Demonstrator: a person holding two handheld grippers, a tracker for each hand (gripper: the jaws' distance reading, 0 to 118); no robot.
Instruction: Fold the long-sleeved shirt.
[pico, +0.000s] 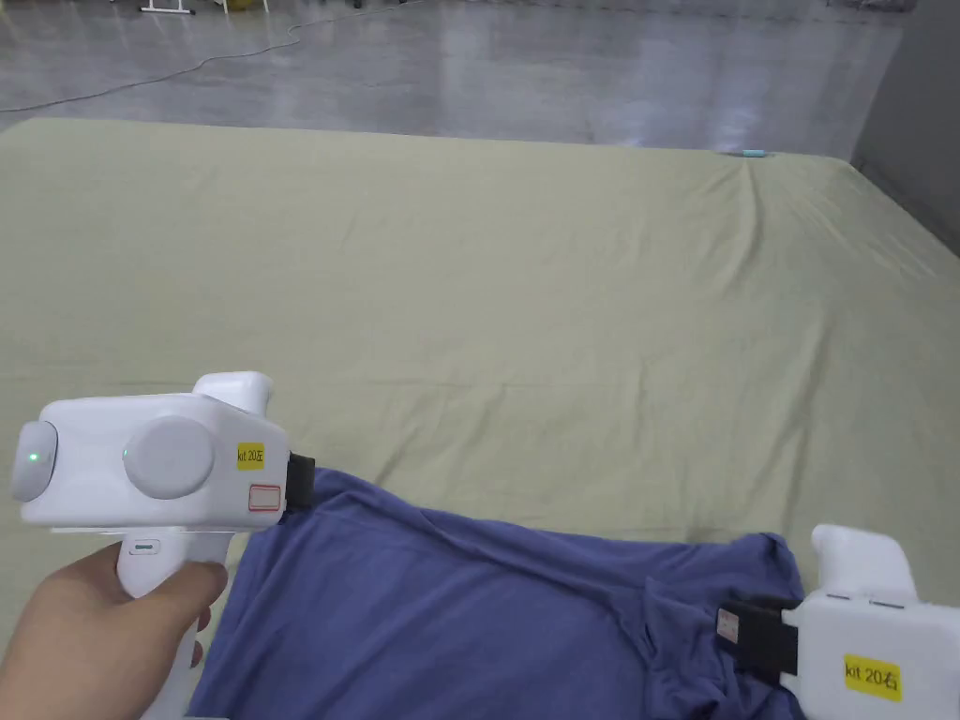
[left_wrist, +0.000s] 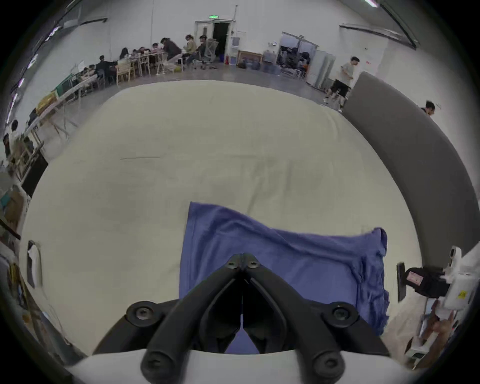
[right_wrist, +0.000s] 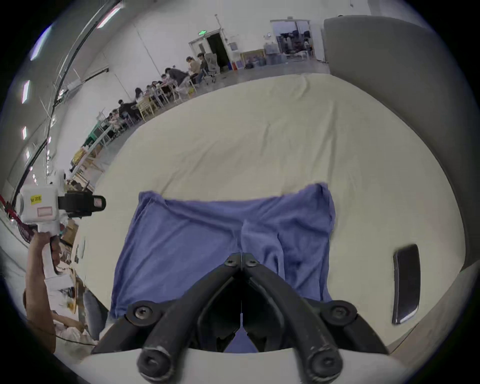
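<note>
— Shirt (pico: 450, 609): where did it lie?

— The blue long-sleeved shirt lay partly folded on the pale green sheet (pico: 525, 281), in the lower middle of the head view, running from lower left to lower right. Its near part ran off the bottom edge.

— And the grippers?

— The left gripper (left_wrist: 242, 257) sat at the lower left of the head view, held by a hand (pico: 84, 628), its black tip just at the shirt's upper left corner. In its own view the jaws met tip to tip above the blue cloth; I could not tell whether any cloth was caught between them.

— The right one?

— The right gripper (right_wrist: 241, 257) came in at the lower right of the head view, its black tip over the bunched cloth near the shirt's right end. Its jaws were likewise closed tip to tip, with the same doubt about the cloth.

— Anything else on the sheet?

— A dark phone (right_wrist: 406, 284) lay at the right of the right gripper view, apart from the shirt. People sat at tables (left_wrist: 145, 58) at the upper left of the left gripper view.
</note>
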